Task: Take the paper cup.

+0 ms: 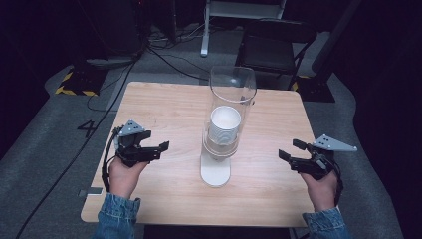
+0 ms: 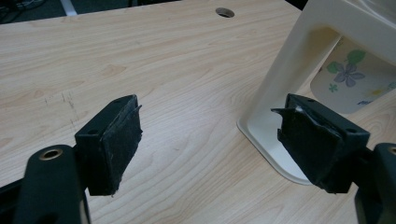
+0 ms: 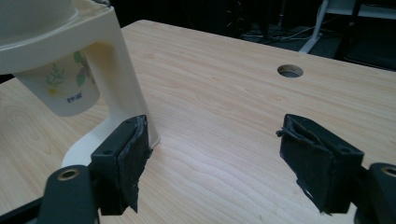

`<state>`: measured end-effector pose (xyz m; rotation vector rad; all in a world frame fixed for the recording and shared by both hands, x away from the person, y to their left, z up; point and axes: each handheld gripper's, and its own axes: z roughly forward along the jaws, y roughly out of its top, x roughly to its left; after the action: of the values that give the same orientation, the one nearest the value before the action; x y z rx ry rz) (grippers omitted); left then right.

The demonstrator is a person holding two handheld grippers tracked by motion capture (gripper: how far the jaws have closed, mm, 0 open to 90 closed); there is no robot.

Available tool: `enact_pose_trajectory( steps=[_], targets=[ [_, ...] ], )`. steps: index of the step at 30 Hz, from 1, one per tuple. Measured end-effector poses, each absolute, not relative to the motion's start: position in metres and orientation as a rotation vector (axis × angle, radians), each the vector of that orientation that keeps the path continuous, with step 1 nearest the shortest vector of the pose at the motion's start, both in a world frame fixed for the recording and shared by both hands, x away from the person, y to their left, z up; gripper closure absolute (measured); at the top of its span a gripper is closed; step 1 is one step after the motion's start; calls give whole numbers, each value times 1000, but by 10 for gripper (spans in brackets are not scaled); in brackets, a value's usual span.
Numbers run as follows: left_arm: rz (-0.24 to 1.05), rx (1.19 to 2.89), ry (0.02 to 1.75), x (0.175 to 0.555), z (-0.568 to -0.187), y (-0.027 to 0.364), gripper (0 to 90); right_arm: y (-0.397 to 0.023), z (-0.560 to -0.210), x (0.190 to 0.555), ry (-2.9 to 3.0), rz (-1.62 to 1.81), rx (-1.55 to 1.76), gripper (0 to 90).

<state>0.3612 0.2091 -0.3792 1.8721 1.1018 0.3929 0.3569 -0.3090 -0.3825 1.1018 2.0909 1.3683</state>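
Observation:
A cup dispenser (image 1: 215, 172) stands at the table's middle: a white foot and post that carry a clear tube (image 1: 232, 94). A white paper cup (image 1: 225, 124) sits inside the tube. Its flower-printed bottom (image 2: 348, 81) hangs out under the holder, and it appears again as the cup (image 3: 65, 88) in the right gripper view. My left gripper (image 1: 161, 149) rests left of the dispenser, jaws open and pointing at it, with bare table between the pads (image 2: 210, 126). On the other side my right gripper (image 1: 291, 149) faces the dispenser, also open and holding nothing (image 3: 215, 140).
The wooden table (image 1: 164, 109) has a cable hole (image 3: 289, 71) near its far edge. Beyond the table stand a black chair (image 1: 271, 47) and a white frame leg (image 1: 205, 30), with cables on the grey floor.

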Motion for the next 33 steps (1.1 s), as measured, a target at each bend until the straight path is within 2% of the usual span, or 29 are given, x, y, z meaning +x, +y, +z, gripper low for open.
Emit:
enact_pose_trajectory(
  steps=[8,27,31,33],
  targets=[
    [414,1877,1111,360,-380,206,187,-291,-381,359,2140,1467,1079,231],
    [378,1896,1123,362,-382,199,178,-226,-394,364,2255,1554,901,92],
    [375,1900,1130,360,-384,198,173,-216,-400,367,2304,1548,895,96],
    [380,1900,1120,356,-385,199,172,-211,-402,367,2317,1534,879,134]
  ],
)
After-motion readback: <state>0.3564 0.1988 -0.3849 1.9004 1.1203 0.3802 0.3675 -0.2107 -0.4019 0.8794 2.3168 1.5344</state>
